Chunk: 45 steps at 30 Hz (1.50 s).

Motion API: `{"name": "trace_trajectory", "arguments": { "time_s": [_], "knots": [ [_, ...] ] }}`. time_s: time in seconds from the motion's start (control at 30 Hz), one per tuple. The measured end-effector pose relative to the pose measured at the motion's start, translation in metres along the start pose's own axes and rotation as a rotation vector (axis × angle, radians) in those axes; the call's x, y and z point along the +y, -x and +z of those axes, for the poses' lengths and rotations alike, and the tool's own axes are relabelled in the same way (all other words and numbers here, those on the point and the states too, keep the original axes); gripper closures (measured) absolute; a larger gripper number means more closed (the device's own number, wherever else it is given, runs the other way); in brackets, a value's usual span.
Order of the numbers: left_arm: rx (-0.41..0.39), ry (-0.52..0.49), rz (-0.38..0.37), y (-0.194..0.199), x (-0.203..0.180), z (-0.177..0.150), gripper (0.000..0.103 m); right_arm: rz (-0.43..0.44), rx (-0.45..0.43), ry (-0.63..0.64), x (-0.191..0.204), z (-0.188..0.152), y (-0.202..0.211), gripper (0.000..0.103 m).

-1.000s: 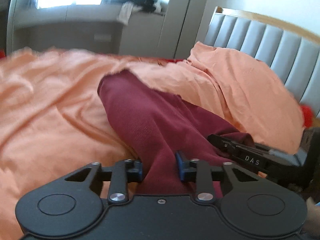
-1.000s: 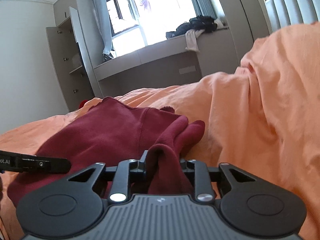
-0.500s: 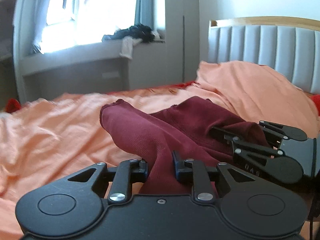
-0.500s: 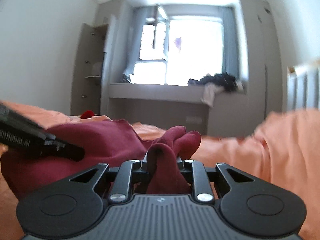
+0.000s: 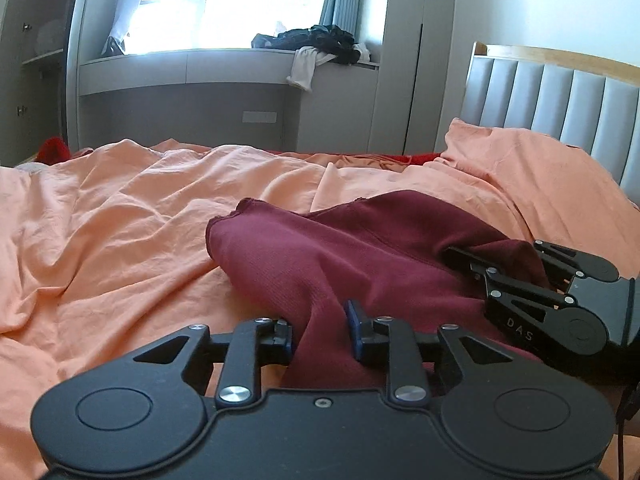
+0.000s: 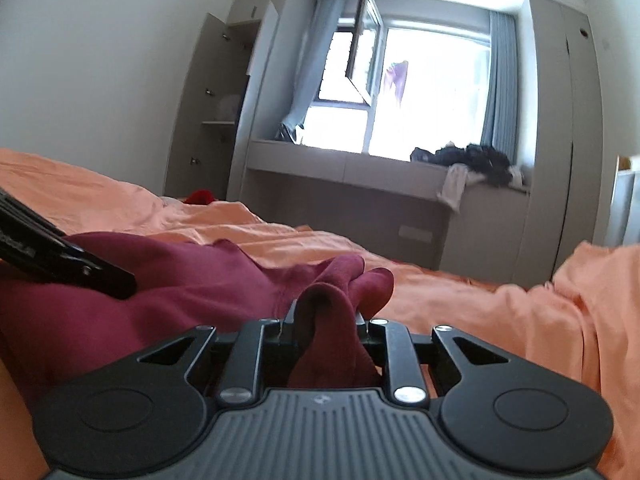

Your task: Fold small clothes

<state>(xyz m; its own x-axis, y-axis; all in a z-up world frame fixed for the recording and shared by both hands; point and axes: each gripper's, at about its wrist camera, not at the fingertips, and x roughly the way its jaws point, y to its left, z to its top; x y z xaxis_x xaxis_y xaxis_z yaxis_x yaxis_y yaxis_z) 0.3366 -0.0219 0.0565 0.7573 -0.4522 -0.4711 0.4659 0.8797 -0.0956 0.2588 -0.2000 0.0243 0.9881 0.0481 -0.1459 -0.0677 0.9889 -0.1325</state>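
Note:
A dark red garment (image 5: pixel 340 256) lies bunched on the orange bedsheet (image 5: pixel 120 232). My left gripper (image 5: pixel 320 330) is shut on a fold of its near edge. My right gripper (image 6: pixel 326 320) is shut on another bunched part of the same garment (image 6: pixel 192 280). The right gripper also shows in the left wrist view (image 5: pixel 496 268) at the right, its fingers buried in the cloth. The left gripper's fingers (image 6: pixel 100 276) show at the left of the right wrist view, over the garment.
An orange pillow (image 5: pixel 540 172) lies against the grey padded headboard (image 5: pixel 560 96) at the right. A grey window bench (image 5: pixel 200 76) with a heap of clothes (image 5: pixel 316 40) stands beyond the bed. A red item (image 5: pixel 52 148) lies at the bed's far left edge.
Both grippers have tilted up and moved with the garment held; the views now look level across the bed toward the window. The garment is drawn out between them.

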Motion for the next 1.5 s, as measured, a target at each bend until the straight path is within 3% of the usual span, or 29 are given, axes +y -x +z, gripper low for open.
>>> {"name": "trace_trajectory", "arguments": {
  "time_s": [0.23,0.5,0.63,0.8,0.97,1.23,1.5],
  "knots": [
    [-0.006,-0.016,0.04,-0.001,-0.006,-0.003,0.068,-0.015,0.019,0.007,-0.005,-0.002,-0.005,0.072],
    [-0.001,0.005,0.074,0.001,-0.002,-0.004,0.049,-0.035,0.027,-0.015,-0.008,-0.004,-0.002,0.06],
    [-0.001,0.013,0.083,0.002,-0.001,-0.004,0.041,-0.06,0.035,-0.029,-0.011,-0.004,0.002,0.046],
    [0.008,0.082,0.106,0.006,0.008,-0.007,0.018,-0.081,0.041,-0.041,-0.016,-0.006,0.01,0.033],
    [0.004,0.171,0.112,0.011,0.016,-0.015,0.004,-0.112,0.042,-0.044,-0.02,-0.009,0.016,0.016],
    [-0.067,0.215,0.197,0.02,0.006,-0.035,0.001,-0.141,0.021,-0.082,-0.025,-0.019,0.022,0.002],
    [-0.101,0.172,0.255,0.031,-0.005,-0.032,0.001,-0.137,-0.001,-0.074,-0.023,-0.009,0.039,0.0]
  ]
}}
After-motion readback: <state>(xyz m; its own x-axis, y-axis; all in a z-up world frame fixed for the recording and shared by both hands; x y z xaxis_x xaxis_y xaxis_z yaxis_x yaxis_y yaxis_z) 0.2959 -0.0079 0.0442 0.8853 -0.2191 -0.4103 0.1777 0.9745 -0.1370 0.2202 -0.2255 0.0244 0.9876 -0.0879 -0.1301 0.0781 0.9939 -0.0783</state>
